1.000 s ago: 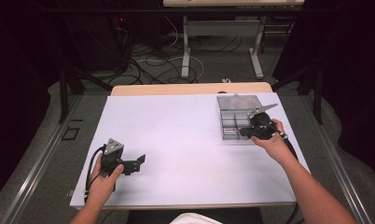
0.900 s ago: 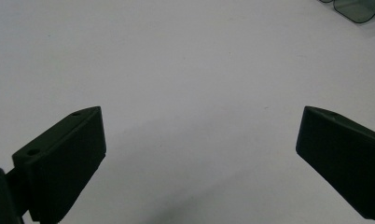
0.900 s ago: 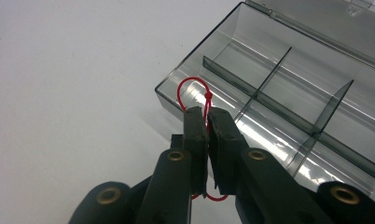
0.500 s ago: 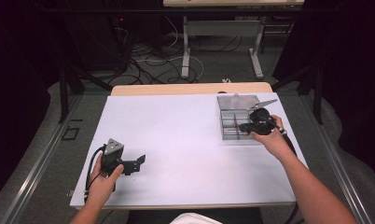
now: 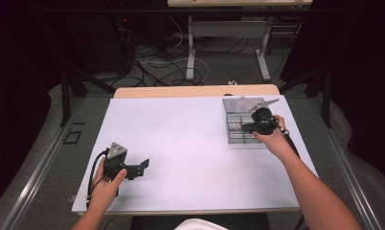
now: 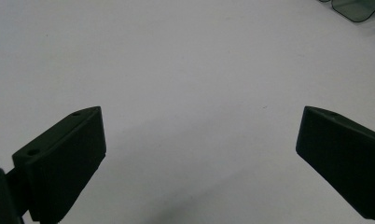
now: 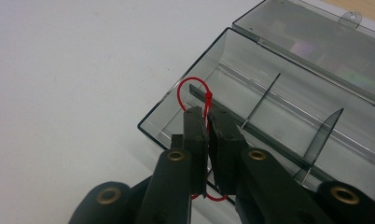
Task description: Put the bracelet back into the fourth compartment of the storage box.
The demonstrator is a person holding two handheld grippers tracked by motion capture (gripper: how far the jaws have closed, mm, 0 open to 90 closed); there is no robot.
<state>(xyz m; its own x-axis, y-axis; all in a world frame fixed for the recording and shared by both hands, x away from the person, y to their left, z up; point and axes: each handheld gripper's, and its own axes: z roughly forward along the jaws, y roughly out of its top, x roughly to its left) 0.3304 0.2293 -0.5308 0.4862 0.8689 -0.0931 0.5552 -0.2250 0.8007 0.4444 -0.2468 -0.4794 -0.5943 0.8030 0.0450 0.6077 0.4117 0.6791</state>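
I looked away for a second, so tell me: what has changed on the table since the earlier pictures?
Little. The right gripper, shut on a red cable tie, shifted slightly forward over the clear compartment box. The left gripper stayed open, resting at the near left of the white table; the box did not move.

You have a clear smoky plastic compartment box with its lid open at the table's far right, and a red looped cable tie upright over its near corner, clamped between your right gripper's jaws
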